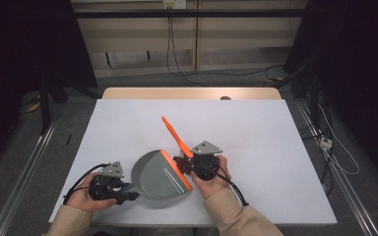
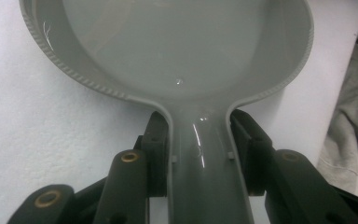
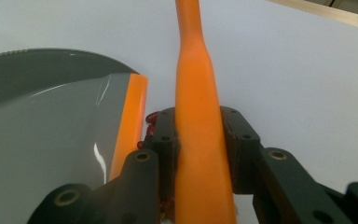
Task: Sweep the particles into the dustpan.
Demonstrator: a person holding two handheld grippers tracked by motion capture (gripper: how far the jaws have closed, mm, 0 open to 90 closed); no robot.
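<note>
Squeezing the grey handle of the dustpan point(image 2: 205, 177), the left claw point(image 1: 127, 192) has its two black jaws pressed on each side of it. The pan point(image 1: 155, 178) lies flat on the white bench point(image 1: 256, 147), near the front edge, with its round bowl spread out past the jaws. An orange lip point(image 1: 176, 170) runs along the pan's straight edge, on the side away from the left claw.

The right claw point(image 1: 189, 162) is clamped on an orange brush point(image 3: 196, 140). Its jaws press on both sides of the handle, low down where it is wide. The handle point(image 1: 173, 136) sticks up and away across the bench. Dark red bristles point(image 1: 179, 162) peek out beside the jaws, just next to the orange lip. A hand holds each claw, with tan sleeves coming in from the bottom.
</note>
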